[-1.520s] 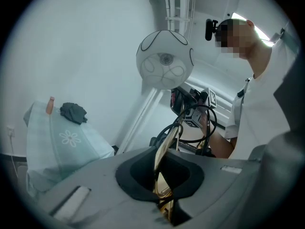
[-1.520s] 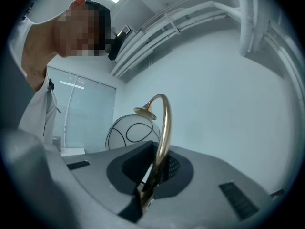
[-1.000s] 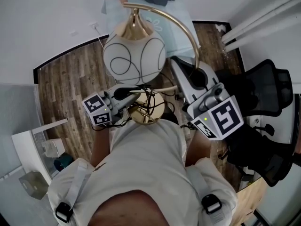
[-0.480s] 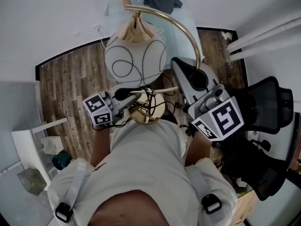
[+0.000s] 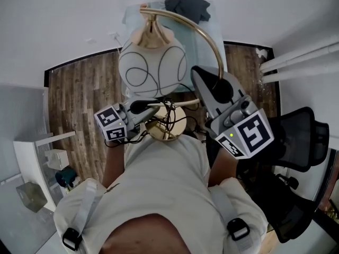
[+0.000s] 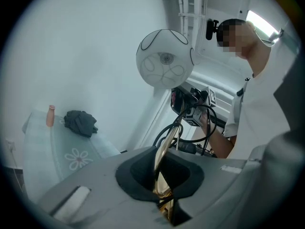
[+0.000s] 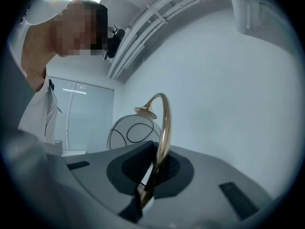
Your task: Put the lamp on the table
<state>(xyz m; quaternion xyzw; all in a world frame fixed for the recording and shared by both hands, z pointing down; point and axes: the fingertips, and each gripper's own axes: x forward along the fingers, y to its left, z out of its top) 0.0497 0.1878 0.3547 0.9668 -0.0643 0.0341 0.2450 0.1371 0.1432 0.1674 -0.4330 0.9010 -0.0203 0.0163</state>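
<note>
So, carry step, by the look of it; left gripper (image 6: 162, 197) clenched on the gold stem (image 6: 167, 142) low down, near the lamp base (image 5: 167, 125); lamp (image 5: 152, 67) held clear of the wood floor (image 5: 79, 94), globe shade hanging from the arch, just short of the glass table (image 6: 52, 151); right gripper (image 7: 147, 182) clamped on the same stem further up; next move likely: bring it over the table, lower the base flat onto bare glass, then let go; no real containers; table top carries a dark cloth (image 6: 80, 122) and a small pinkish cylinder (image 6: 50, 116), so aim beside them.
</note>
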